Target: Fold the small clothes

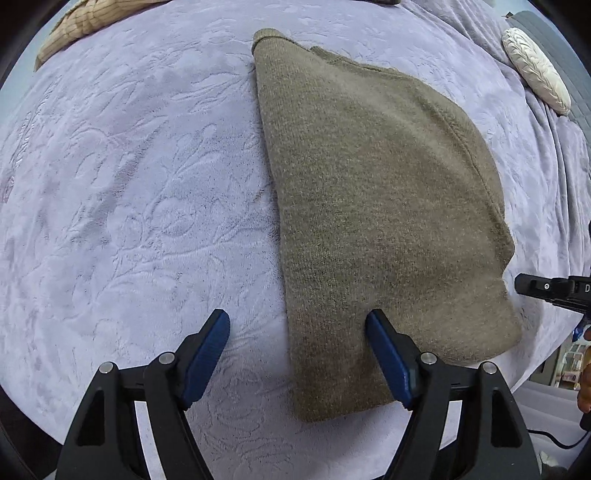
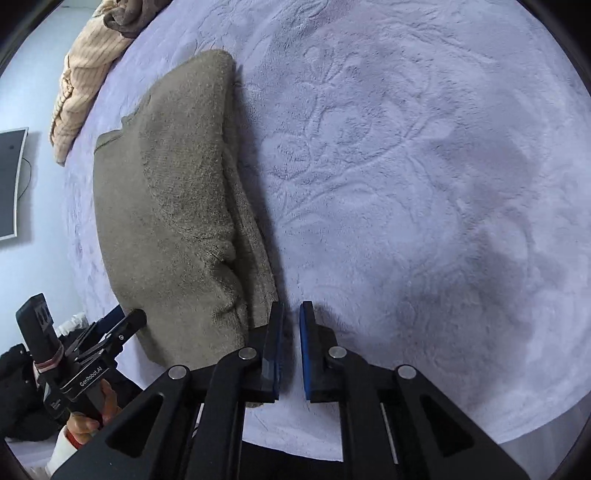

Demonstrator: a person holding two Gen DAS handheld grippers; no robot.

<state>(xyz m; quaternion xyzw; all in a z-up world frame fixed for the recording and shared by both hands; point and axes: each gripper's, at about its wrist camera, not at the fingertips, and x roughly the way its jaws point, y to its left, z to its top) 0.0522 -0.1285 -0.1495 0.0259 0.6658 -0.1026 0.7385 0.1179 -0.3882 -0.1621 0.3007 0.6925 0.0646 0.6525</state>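
An olive-brown knitted garment (image 1: pixel 376 206) lies folded lengthwise on the lavender embossed blanket (image 1: pixel 129 206). My left gripper (image 1: pixel 297 325) is open and empty, its jaws straddling the garment's near left edge. In the right wrist view the same garment (image 2: pixel 173 206) lies at the left. My right gripper (image 2: pixel 291 314) is nearly closed with a narrow gap, empty, just right of the garment's near corner, over the blanket (image 2: pixel 424 184). The left gripper also shows in the right wrist view (image 2: pixel 129 321), and the right gripper's tip shows in the left wrist view (image 1: pixel 546 288).
A beige ribbed garment (image 2: pixel 81 92) lies bunched at the far edge of the bed, also seen in the left wrist view (image 1: pixel 85 22). A white shell-shaped pillow (image 1: pixel 535 70) sits at the far right. A monitor (image 2: pixel 9 184) hangs on the wall at left.
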